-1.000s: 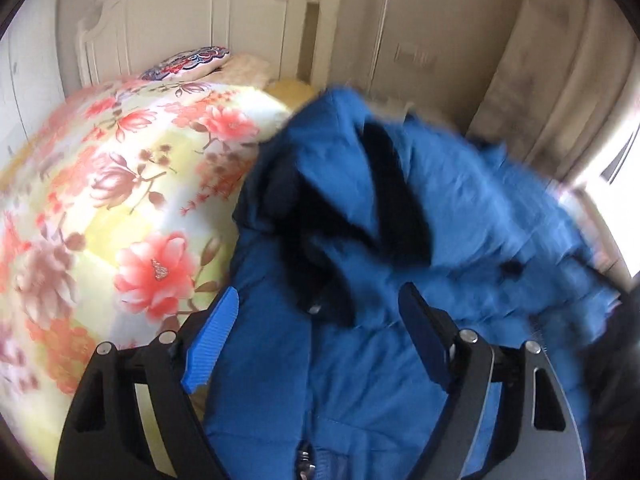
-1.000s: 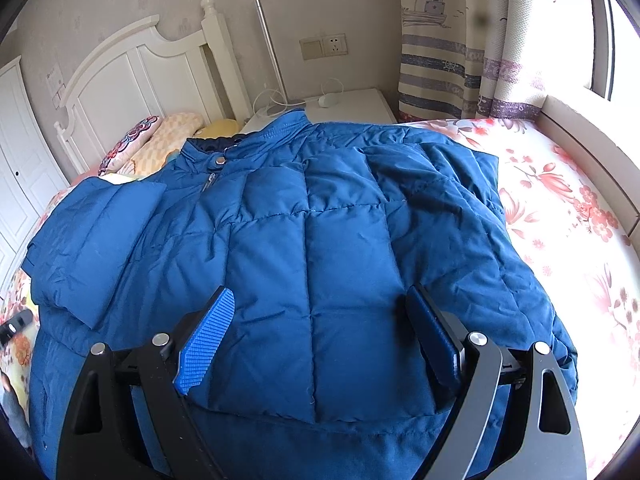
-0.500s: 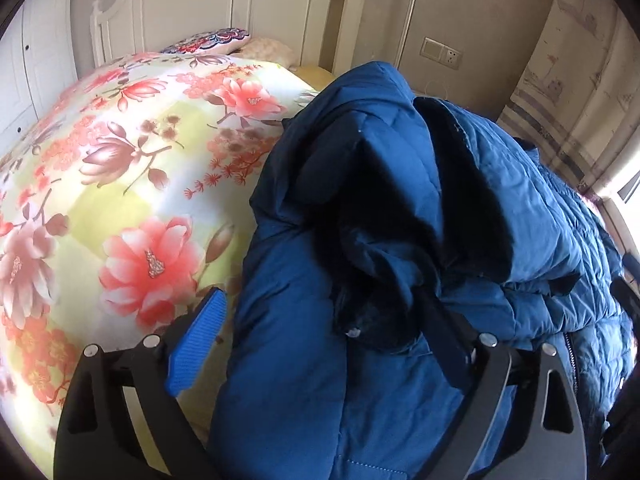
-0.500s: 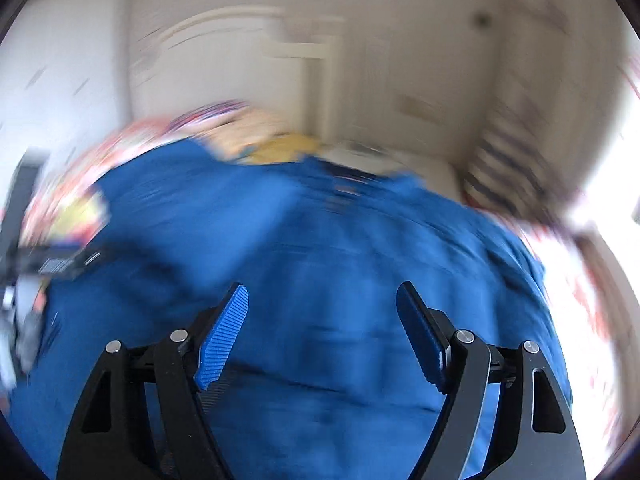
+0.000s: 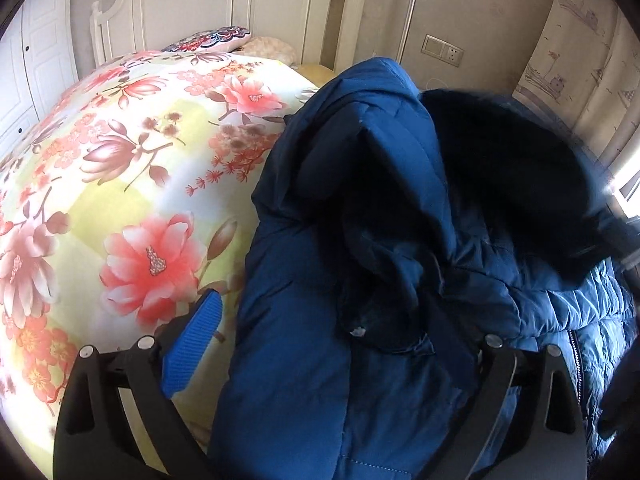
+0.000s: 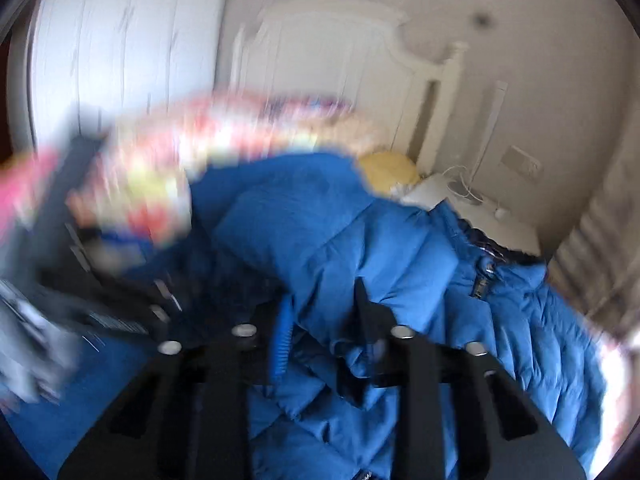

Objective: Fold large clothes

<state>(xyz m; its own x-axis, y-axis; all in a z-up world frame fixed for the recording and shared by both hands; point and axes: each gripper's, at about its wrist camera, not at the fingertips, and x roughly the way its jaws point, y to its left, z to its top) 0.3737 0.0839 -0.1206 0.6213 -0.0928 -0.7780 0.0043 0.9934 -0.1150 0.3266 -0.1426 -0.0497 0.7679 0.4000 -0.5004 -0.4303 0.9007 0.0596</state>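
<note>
A blue puffer jacket lies bunched on the bed, its dark lining showing in the folds. My left gripper sits low over the jacket's left edge and its jaws are opening wide. Its left pad rests over the bedspread, clear of the cloth, while the right finger is partly buried under jacket fabric. In the blurred right wrist view, my right gripper is closing, and a puffed fold of the jacket is pinched between its narrow fingers.
A floral bedspread covers the bed left of the jacket. Behind stand a white headboard and pillows. A white nightstand with a cable, a wall socket and a curtain are at the right.
My right gripper swung left across the jacket and narrowed from wide apart onto a fold of it. The left gripper spread a little wider and the jacket settled into a heap before it.
</note>
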